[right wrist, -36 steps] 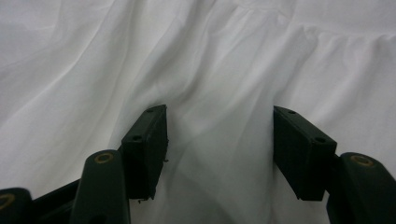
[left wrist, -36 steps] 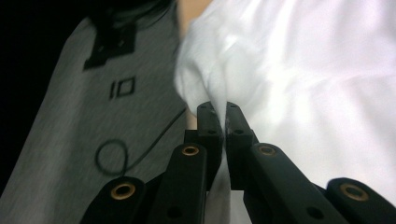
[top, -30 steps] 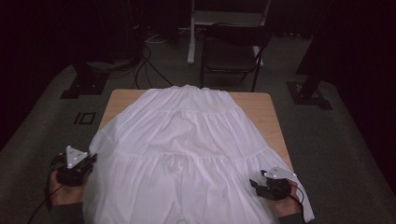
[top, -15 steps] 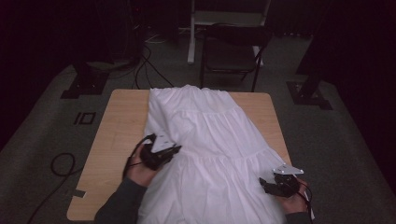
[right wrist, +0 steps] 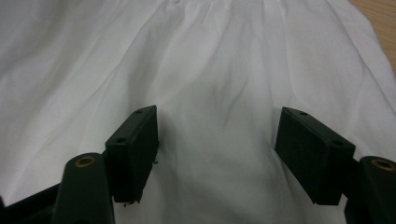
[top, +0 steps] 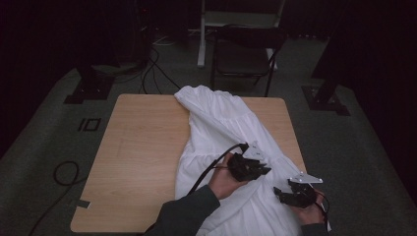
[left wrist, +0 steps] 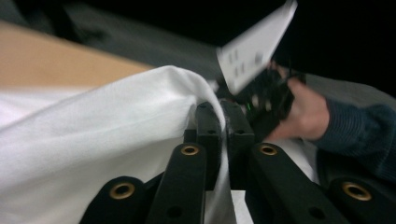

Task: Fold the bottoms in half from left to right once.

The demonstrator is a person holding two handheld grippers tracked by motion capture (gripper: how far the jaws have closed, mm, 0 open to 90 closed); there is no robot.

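Observation:
A white gathered garment lies on the wooden table, its left half folded over onto the right half. My left gripper is over the garment near the front right, shut on a fold of the white cloth. The cloth is pinched between its pads, and the jaws have just been easing open. My right gripper is close beside it at the front right corner. It stands wide open just above the flat cloth, with nothing pinched.
The left half of the tabletop shows bare wood. A dark folding chair stands behind the table. Cables and stand bases lie on the carpet at the left. In the left gripper view, the other hand and its gripper are just ahead.
My left gripper has swept from the table's left edge across to the right, dragging the garment's left side over onto its right half. The right gripper has stayed at the front right corner.

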